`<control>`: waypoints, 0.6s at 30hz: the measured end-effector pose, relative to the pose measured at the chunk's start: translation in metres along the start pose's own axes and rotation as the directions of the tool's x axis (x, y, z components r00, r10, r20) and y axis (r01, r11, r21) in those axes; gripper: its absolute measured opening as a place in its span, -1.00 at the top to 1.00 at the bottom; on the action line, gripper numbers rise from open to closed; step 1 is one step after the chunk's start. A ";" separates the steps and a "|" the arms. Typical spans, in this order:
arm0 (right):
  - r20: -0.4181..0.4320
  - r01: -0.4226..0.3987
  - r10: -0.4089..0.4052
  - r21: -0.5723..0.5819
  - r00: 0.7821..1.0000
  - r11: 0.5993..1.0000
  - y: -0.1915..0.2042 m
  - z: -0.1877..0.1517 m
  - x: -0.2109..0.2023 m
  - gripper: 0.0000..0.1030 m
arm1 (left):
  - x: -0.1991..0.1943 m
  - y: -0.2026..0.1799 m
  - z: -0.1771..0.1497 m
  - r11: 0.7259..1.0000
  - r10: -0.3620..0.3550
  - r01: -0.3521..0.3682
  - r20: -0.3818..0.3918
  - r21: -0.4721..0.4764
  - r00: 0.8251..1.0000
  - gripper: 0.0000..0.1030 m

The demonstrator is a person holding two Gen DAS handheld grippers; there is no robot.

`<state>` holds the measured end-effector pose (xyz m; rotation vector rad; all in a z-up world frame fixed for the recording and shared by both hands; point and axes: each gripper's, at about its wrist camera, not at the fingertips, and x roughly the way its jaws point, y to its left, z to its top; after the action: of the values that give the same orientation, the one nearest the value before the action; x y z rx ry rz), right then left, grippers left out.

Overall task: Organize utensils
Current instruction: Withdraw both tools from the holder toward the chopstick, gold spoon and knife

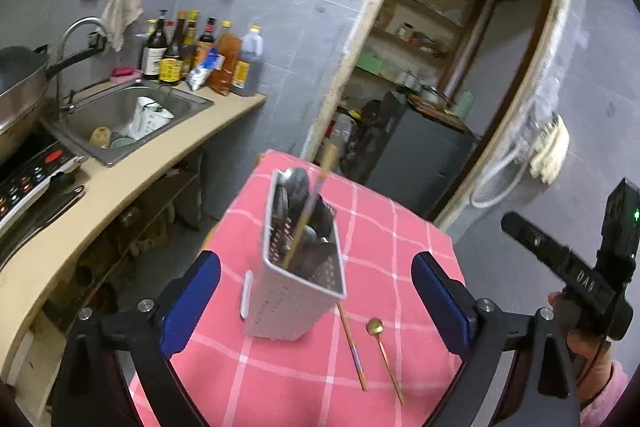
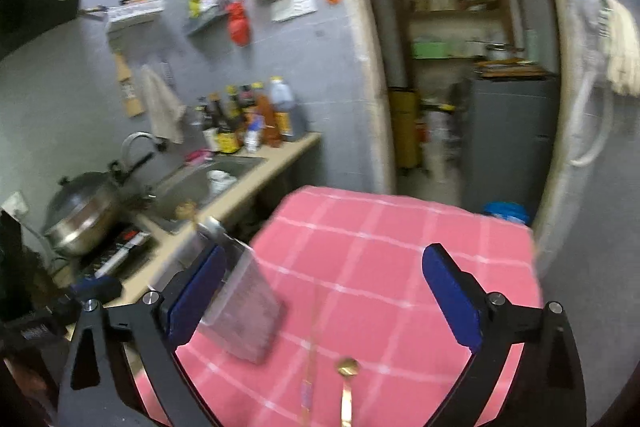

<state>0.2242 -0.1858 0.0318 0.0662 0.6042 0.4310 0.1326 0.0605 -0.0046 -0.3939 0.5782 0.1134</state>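
Observation:
A grey perforated utensil holder (image 1: 294, 283) stands on the pink checked tablecloth (image 1: 380, 227), holding dark utensils and one chopstick (image 1: 310, 203). A second chopstick (image 1: 353, 347) and a gold spoon (image 1: 382, 343) lie on the cloth just right of it. My left gripper (image 1: 316, 303) is open, its blue pads either side of the holder, above it. My right gripper (image 2: 324, 295) is open and empty above the cloth (image 2: 400, 247); the view is blurred. The holder (image 2: 248, 307), the spoon (image 2: 347, 379) and the chopstick (image 2: 310, 359) show low in the right wrist view.
A counter (image 1: 132, 183) with a sink (image 1: 120, 115), wok (image 1: 16, 91), cooktop and sauce bottles (image 1: 200, 55) runs along the left. A doorway (image 1: 440, 67) with shelves and a dark cabinet lies behind the table. The right gripper's body (image 1: 580, 275) is held at the right.

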 end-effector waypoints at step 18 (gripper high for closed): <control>-0.312 0.212 -0.163 0.130 0.936 0.969 -0.046 -0.149 0.000 -0.88 | 0.040 -0.008 -0.058 0.997 -0.026 0.049 -0.307 0.067 0.951 -0.87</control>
<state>0.1579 -0.2370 -0.0994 0.0977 0.9362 0.2043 0.1381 0.0298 -0.0681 -0.3525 0.8782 -0.0066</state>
